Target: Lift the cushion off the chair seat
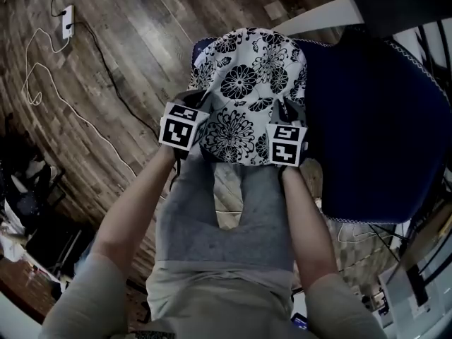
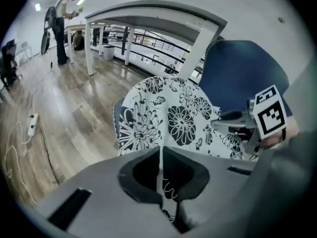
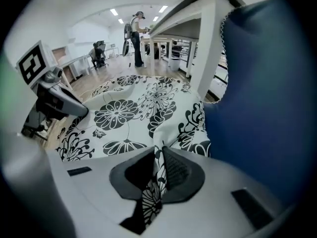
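Bottom of head view: bare forearms [image 1: 134, 210] reaching up-frame.

Frame centre: left gripper [image 1: 196, 103] clamped on near left edge of cushion [image 1: 244, 83]. Left gripper view: jaws closed on a thin fold of white fabric.

Right gripper [image 1: 284, 115] clamped on near right edge. Right gripper view: floral fabric pinched between the pads, a strip trailing below them.

Cushion white with black flower print, spread over seat of blue chair [image 1: 367, 119], upper centre of frame. Blue backrest filling right side.

Beyond, upper left: wooden floor [image 1: 120, 41], power strip [image 1: 67, 20] with white cable.

Far background, left gripper view: white table [image 2: 148, 9] at top, person [image 2: 62, 24] standing at upper left.
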`<state>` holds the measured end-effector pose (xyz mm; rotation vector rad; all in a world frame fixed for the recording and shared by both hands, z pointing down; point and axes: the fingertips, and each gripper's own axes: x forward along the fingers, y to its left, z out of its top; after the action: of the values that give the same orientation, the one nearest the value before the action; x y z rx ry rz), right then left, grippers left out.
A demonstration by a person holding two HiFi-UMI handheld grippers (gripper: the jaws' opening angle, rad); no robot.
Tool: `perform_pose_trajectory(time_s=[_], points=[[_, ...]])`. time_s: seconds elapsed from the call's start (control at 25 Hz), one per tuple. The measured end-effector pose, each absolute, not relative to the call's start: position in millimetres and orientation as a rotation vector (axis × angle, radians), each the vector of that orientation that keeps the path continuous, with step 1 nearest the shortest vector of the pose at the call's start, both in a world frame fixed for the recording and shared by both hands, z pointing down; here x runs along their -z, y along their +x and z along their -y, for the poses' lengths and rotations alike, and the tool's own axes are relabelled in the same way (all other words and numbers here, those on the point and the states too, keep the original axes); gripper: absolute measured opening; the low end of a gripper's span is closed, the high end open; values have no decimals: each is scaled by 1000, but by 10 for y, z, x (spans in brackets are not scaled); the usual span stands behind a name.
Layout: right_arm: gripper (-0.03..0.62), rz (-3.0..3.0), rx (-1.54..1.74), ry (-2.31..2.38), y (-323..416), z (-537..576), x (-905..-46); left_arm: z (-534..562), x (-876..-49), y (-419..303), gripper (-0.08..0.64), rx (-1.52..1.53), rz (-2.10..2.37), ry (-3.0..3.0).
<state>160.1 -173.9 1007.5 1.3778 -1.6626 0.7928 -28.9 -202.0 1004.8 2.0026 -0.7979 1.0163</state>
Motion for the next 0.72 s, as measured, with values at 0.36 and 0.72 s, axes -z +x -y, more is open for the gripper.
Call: perform_pose_trajectory(time_s=[0.36,0.72], points=[[29,1794,-722,1453,1516,1875,-8918,2062,-9073,-275,6,-860,827,2059],[29,1996,-517,1569,1518,2311,-6872,2577,-7170,-376,6,-658,912,2216]])
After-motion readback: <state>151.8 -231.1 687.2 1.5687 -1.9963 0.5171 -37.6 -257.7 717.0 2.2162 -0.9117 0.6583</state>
